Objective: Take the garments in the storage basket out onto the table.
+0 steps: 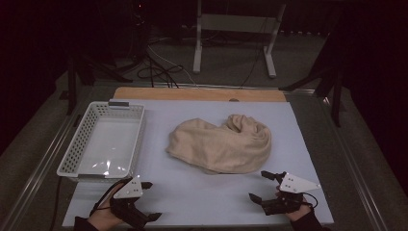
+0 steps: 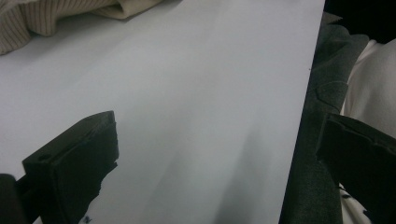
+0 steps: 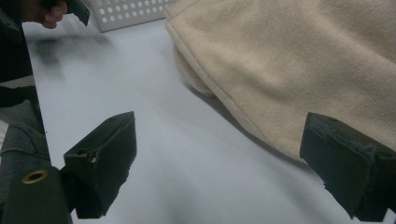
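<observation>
Two grippers, left gripper [image 1: 150, 200] and right gripper [image 1: 259, 186], poised with jaws spread, holding nothing, near table's front edge. Crumpled beige sweater [image 1: 222, 144] lay mid-table, right of white basket [image 1: 103, 139]. Likely approach stage; next, closing on hem.

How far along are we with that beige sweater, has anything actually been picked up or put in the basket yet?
Nothing looks done yet: the beige sweater lies crumpled mid-mat, and the white basket at left is empty. In hand: both grippers are open near the mat's front edge, the right gripper close to the sweater's hem, the left gripper farther off. Left, probably: grasping the sweater and handling it, perhaps into the basket.
</observation>
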Action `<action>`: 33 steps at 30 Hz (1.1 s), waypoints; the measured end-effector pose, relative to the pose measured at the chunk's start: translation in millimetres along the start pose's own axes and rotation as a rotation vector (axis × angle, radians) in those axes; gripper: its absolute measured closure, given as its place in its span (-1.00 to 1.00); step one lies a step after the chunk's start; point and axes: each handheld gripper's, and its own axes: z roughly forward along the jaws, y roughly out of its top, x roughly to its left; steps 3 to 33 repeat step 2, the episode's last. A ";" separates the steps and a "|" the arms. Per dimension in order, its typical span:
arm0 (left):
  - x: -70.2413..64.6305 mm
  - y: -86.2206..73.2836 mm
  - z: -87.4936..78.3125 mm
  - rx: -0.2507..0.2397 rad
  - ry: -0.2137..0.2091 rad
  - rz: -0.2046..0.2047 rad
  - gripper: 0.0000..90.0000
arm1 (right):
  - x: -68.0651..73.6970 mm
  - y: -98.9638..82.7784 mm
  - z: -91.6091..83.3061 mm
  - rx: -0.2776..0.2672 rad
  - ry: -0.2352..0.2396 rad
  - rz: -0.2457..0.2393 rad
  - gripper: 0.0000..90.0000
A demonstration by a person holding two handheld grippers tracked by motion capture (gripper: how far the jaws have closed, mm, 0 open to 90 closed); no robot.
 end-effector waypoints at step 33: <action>-0.1 -0.1 0.5 0.000 -0.003 -0.002 -1.00 | -0.2 -0.1 0.2 0.001 0.000 0.000 -0.75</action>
